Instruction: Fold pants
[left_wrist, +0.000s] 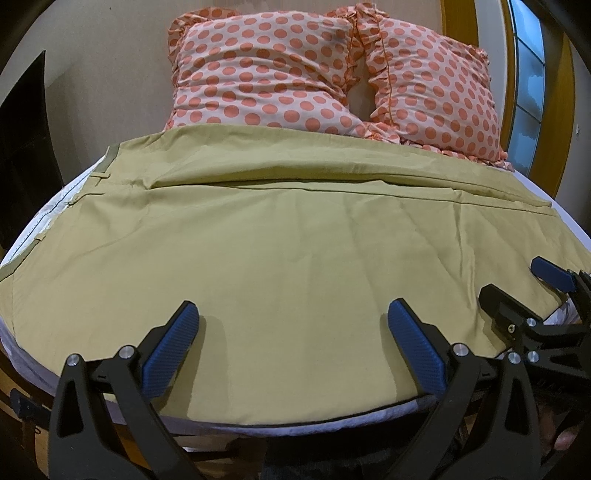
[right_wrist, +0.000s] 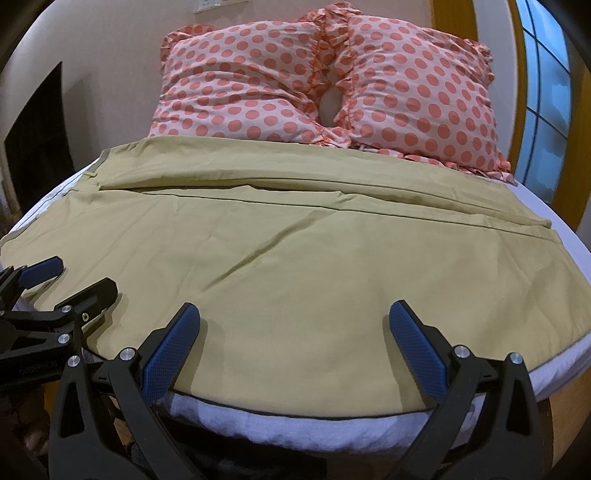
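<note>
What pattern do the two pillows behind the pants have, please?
Orange polka dots on pale pink frilled pillows, clearest in the right wrist view.

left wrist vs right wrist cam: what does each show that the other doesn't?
Left wrist only: the right gripper entering from the right edge, open over the pants.
Right wrist only: the left gripper entering from the left edge, open, and a wall plate above the pillows.
Both: olive pants spread flat on the bed, waistband to the left, two polka-dot pillows behind, a window at right, nothing gripped.
</note>
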